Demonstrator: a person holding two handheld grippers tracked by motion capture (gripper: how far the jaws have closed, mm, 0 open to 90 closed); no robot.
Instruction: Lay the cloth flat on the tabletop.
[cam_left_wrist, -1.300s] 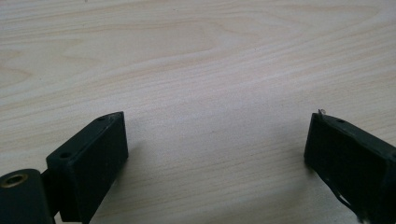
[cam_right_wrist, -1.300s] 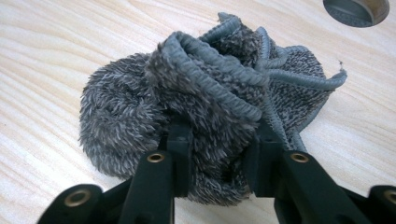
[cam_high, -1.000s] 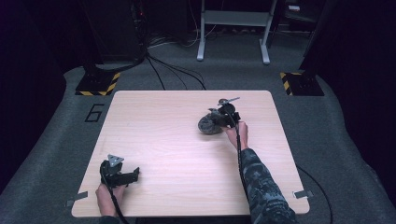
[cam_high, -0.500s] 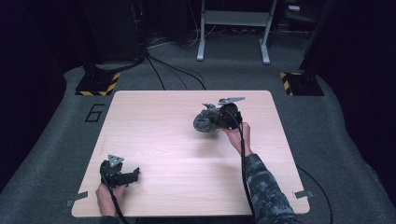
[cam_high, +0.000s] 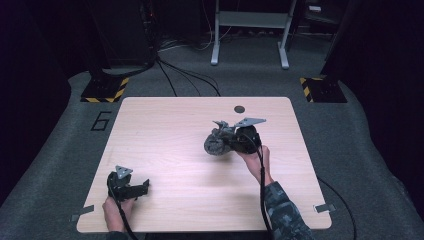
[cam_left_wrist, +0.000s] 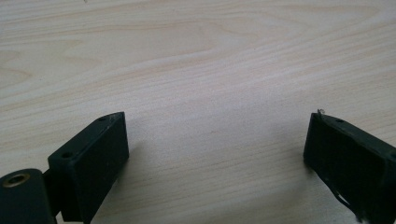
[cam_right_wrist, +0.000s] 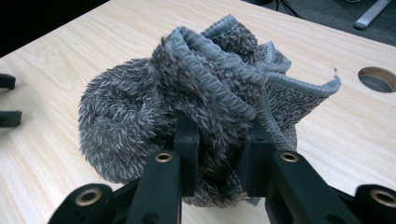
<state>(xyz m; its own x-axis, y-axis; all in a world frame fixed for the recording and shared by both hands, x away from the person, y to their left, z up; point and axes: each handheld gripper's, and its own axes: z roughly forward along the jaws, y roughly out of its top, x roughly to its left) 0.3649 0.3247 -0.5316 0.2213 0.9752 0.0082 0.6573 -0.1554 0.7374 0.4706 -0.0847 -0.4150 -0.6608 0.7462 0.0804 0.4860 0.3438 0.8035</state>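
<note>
The right gripper (cam_high: 227, 142), clamped on the bunched grey fuzzy cloth (cam_high: 216, 143), has carried it leftward and slightly higher above the pale wooden table (cam_high: 165, 125).

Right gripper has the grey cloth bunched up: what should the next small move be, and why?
Probably lower the cloth onto the table. The right gripper pinches it in a wad, so it cannot spread, while the left gripper rests open near the table's front edge, free to take a hem.

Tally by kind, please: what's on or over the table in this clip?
Grey fluffy cloth: 1, bunched, clamped in the right gripper
Grippers: 2, the left gripper open over bare wood
Table: 1
Total: 4
</note>
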